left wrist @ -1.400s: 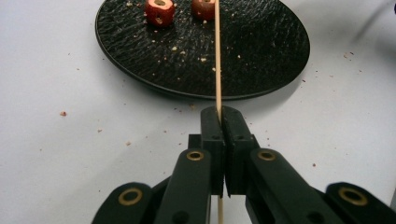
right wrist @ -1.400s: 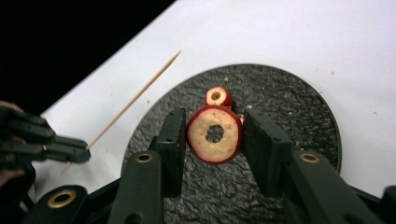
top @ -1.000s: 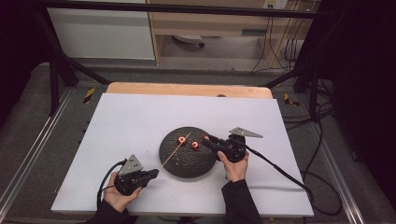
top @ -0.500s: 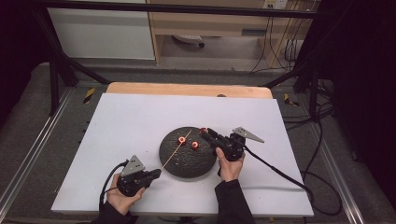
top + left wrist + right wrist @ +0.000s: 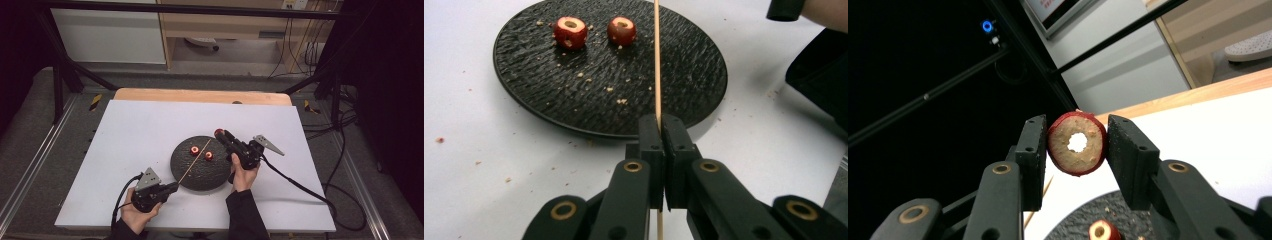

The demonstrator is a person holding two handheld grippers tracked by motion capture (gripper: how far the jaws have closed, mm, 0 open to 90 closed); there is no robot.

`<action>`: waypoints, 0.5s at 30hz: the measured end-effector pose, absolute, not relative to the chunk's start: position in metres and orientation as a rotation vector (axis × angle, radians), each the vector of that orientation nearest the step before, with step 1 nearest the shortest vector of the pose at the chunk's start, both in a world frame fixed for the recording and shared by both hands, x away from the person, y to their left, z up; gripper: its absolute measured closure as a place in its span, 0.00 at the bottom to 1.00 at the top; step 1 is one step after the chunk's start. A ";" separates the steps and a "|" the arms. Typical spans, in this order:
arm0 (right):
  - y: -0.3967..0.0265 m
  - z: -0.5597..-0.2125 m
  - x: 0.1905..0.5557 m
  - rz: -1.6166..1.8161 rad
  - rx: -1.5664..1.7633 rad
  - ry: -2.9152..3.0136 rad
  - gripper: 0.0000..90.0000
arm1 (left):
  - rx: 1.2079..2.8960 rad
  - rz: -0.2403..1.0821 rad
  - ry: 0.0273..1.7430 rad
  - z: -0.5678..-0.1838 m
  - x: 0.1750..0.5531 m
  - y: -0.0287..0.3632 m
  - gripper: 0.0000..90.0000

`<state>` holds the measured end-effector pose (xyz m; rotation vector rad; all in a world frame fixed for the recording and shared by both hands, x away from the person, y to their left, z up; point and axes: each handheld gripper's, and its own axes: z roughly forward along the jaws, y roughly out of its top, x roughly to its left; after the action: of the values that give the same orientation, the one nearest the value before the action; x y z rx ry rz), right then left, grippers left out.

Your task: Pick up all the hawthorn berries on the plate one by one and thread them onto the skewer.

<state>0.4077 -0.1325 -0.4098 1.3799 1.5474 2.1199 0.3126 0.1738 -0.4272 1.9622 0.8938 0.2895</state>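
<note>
The right gripper (image 5: pixel 220 134), clamped on a cored red fruit slice (image 5: pixel 1077 143), has lifted it clear of the black plate (image 5: pixel 200 175) toward the skewer (image 5: pixel 657 65) pinched in the left gripper (image 5: pixel 663 131), so threading looks next.

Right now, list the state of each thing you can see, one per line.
Left gripper: shut on the skewer.
Skewer: bare, slanting out over the plate.
Right gripper: shut on a cored fruit piece, raised off the plate.
Held fruit piece: red skin, hole through its middle, not yet on the skewer.
Two fruit pieces: cored, resting on the plate.
Plate: flat on the table, scattered with crumbs.
</note>
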 end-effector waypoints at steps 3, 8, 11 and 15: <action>-0.132 -0.410 0.409 2.138 1.386 1.515 0.68 | 1.954 0.282 0.894 -0.427 0.313 0.171 0.98; -0.131 -0.411 0.410 2.177 1.400 1.472 0.68 | 1.941 0.283 0.892 -0.425 0.312 0.164 0.98; -0.131 -0.411 0.410 2.203 1.405 1.450 0.68 | 1.934 0.280 0.886 -0.424 0.313 0.160 0.98; -0.131 -0.410 0.410 2.232 1.412 1.424 0.68 | 1.927 0.281 0.887 -0.424 0.312 0.156 0.98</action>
<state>0.4100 -0.1308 -0.4101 1.4116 1.4242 2.2319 0.3124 0.1563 -0.4238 1.9271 0.8874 0.2814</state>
